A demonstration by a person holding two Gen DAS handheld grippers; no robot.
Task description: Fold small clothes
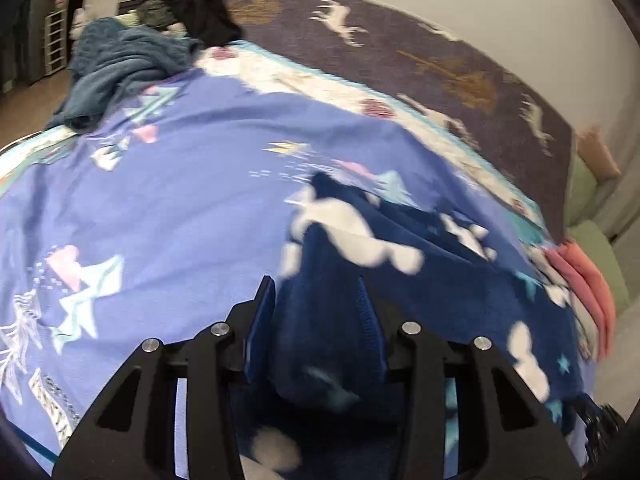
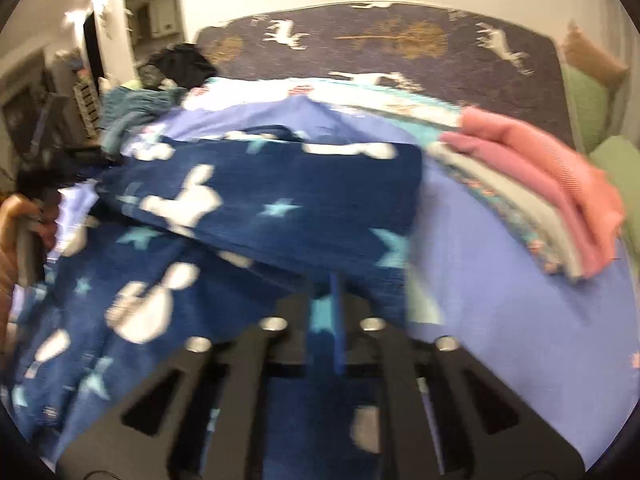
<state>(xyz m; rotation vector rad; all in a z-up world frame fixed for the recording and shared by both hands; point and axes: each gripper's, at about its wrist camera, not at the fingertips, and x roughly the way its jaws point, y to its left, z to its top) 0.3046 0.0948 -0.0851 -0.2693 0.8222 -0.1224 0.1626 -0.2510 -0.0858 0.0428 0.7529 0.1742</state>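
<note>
Because the navy garment (image 2: 256, 200) is a thin, limp knit printed with white shapes and pale stars, it can be expected to weigh little, to sag wherever it is unsupported, and to be neither fragile nor slippery against the bedding. It is spread in loose layers on the lilac sheet (image 1: 180, 200) of the bed, near the front edge, with one layer lying over another. In the left wrist view, the left gripper (image 1: 318, 300) is seen with its jaws apart, a bunched fold of the navy cloth lying between them; whether that fold is actually pinched cannot be told. In the right wrist view, the right gripper (image 2: 336, 312) is shown with its jaws drawn together, apparently clamped on a thin edge of the same cloth, though blur hides the contact. A hold is best taken at hems or corners, both edges being lifted together so that the fabric hangs flat. A pile of folded clothes (image 2: 560, 192) lies just beside the garment on the right, and unfolded clothes (image 1: 124, 68) are heaped at the far left.
</note>
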